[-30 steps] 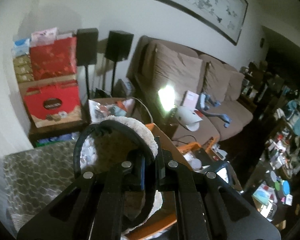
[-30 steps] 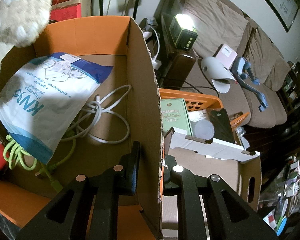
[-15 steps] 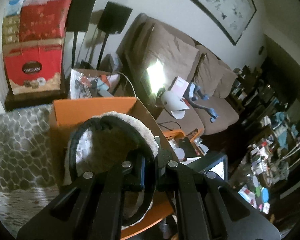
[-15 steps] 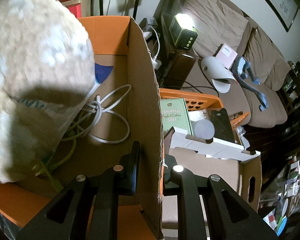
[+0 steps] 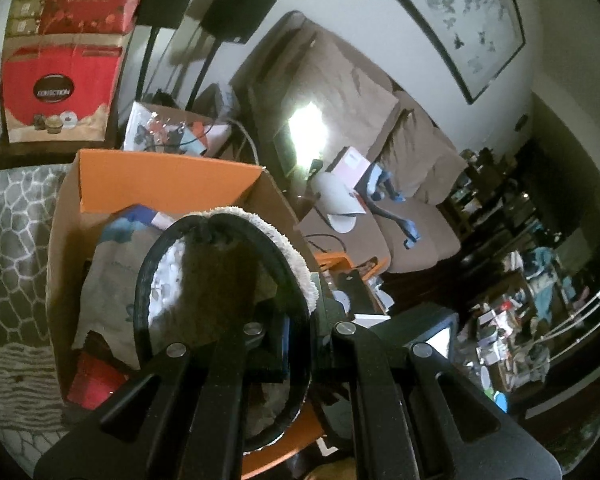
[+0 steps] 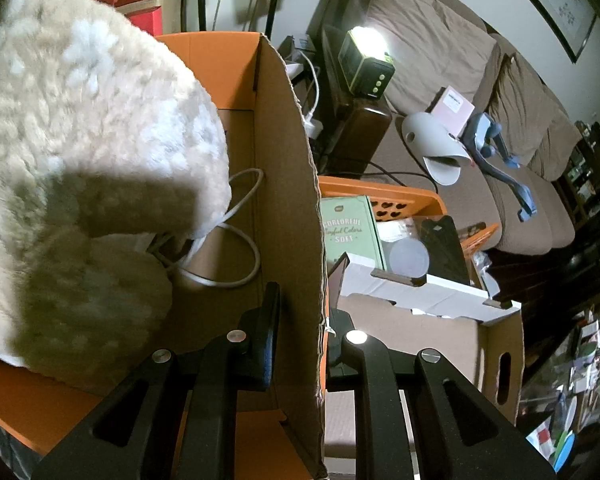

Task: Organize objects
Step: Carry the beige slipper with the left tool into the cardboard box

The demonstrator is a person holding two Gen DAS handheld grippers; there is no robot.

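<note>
Our left tongs (image 5: 300, 344) pinched the fluffy slipper's (image 5: 228, 280) black rim over the orange cardboard box (image 5: 160, 176); our right tongs (image 6: 300, 332) clamped the box's wall at six o'clock.

Matte black tongs (image 5: 300, 344), silver screws

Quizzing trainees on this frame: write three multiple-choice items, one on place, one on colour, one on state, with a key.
1. Where is the fluffy hat?
A. over the box
B. on the sofa
C. in the crate

2. What colour is the box inside?
A. green
B. orange
C. white

3. What does the right gripper do?
A. hangs open in air
B. clamps the box wall
C. holds a cable

Key: A, the left gripper holds it above the open box; B, the inner walls are orange; B, its jaws pinch the cardboard wall.
</note>
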